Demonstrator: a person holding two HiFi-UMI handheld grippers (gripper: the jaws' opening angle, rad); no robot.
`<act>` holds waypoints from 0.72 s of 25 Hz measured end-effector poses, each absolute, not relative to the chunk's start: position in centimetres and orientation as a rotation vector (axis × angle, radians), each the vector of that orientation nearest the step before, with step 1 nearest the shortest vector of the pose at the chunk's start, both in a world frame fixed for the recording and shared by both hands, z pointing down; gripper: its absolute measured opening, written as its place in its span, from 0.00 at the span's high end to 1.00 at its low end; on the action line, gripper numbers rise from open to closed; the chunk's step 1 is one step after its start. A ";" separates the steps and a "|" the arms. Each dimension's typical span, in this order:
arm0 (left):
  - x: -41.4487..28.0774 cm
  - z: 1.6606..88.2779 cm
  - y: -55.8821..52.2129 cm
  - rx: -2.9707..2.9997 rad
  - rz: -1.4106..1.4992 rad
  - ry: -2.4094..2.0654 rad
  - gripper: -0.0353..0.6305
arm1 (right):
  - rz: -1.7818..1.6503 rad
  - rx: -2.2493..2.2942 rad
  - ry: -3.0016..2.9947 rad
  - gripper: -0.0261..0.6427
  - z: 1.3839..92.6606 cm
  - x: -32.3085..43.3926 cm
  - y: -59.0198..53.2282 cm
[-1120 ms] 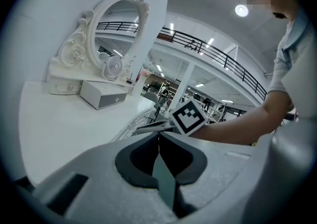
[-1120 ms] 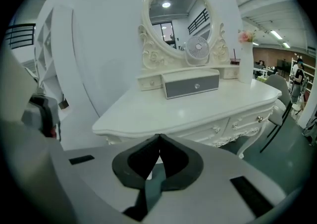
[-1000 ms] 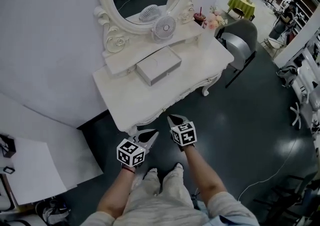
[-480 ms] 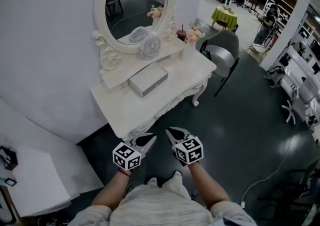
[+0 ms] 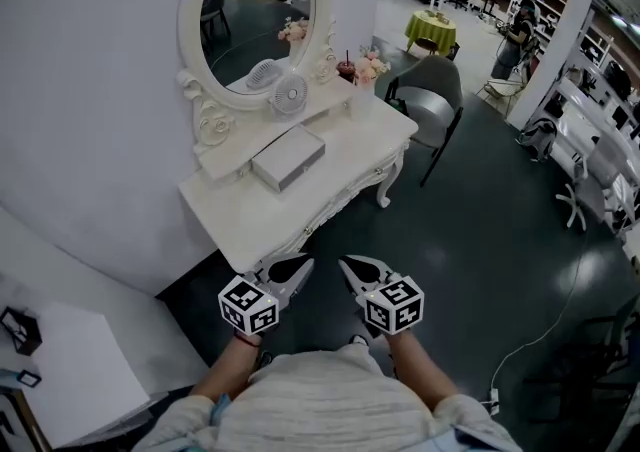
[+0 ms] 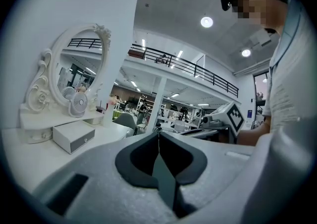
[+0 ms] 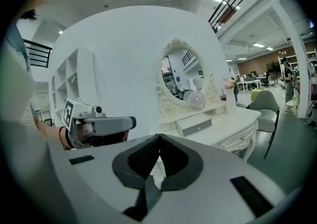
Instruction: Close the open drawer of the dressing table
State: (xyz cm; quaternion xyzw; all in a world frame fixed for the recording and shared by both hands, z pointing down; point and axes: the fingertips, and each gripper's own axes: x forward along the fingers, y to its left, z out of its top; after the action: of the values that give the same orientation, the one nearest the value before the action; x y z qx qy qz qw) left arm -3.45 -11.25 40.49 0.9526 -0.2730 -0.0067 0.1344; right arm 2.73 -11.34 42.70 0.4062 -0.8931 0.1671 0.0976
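Observation:
The white dressing table (image 5: 250, 215) stands against the wall, with an oval mirror (image 5: 255, 10) above it. Its front drawers (image 5: 345, 198) look flush with the carved front; in the right gripper view the drawer fronts (image 7: 240, 136) also sit flat. A small white drawer box (image 5: 288, 158) rests on the tabletop. My left gripper (image 5: 298, 264) and right gripper (image 5: 347, 262) hang side by side in front of the table's near corner, clear of it. Both are shut with nothing between the jaws. The tips meet in the left gripper view (image 6: 158, 132) and in the right gripper view (image 7: 158, 136).
A small fan (image 5: 290, 93), flowers and a cup (image 5: 362, 66) stand on the table's back shelf. A grey chair (image 5: 436, 90) sits right of the table. A white panel (image 5: 60, 370) lies at the left, a cable (image 5: 545, 335) on the dark floor at the right.
Both grippers have risen and drawn back from the table's front edge. The table now lies farther off in the head view. Both stayed shut.

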 end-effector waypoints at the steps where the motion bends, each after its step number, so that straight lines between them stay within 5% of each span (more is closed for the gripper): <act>1: -3.7 40.3 -11.2 2.759 -0.028 -0.796 0.92 | 0.500 1.214 -2.646 0.95 42.4 2.9 -11.1; 18: -4.0 38.7 -8.5 2.769 -0.080 -0.790 0.92 | 0.508 1.243 -2.671 0.95 40.4 3.3 -7.2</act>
State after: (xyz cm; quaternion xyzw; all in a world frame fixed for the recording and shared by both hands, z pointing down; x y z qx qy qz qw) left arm -3.98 -8.53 38.72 0.9530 -0.2720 -0.0277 0.1302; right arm 3.30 -7.18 40.41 0.4145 -0.8909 0.1694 0.0758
